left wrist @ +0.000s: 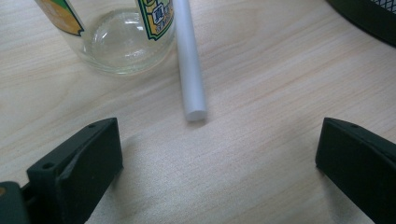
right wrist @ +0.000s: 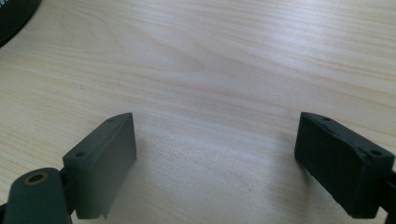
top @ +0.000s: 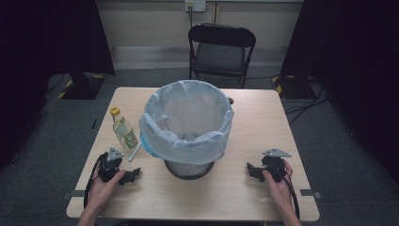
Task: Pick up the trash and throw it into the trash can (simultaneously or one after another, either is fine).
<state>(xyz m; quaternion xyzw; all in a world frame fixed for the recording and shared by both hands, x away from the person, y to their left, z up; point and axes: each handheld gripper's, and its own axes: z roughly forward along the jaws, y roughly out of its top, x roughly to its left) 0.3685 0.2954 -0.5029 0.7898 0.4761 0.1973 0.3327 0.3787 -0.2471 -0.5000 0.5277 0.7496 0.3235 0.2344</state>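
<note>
A black mesh bin point(top: 188, 167) lined with a white plastic bag point(top: 186, 121) stands in the middle of the wooden table point(top: 244, 188). Left of it stands a clear glass bottle point(top: 124, 130) point(left wrist: 122, 35) with a yellow cap and a green and yellow label. A white stick point(top: 135, 151) point(left wrist: 190, 60) lies on the table beside the bottle. My left gripper point(top: 133, 176) point(left wrist: 219, 154) rests open near the front left, just short of the stick's end. My right gripper point(top: 251, 170) point(right wrist: 217, 158) rests open on bare wood at the front right, jaws wide apart with nothing between them.
A black folding chair point(top: 220, 49) stands behind the table's far edge. Dark curtains hang at both sides, and cables point(top: 306, 101) lie on the grey floor at the right. The bin's dark base point(left wrist: 369, 18) point(right wrist: 14, 18) edges into both gripper views.
</note>
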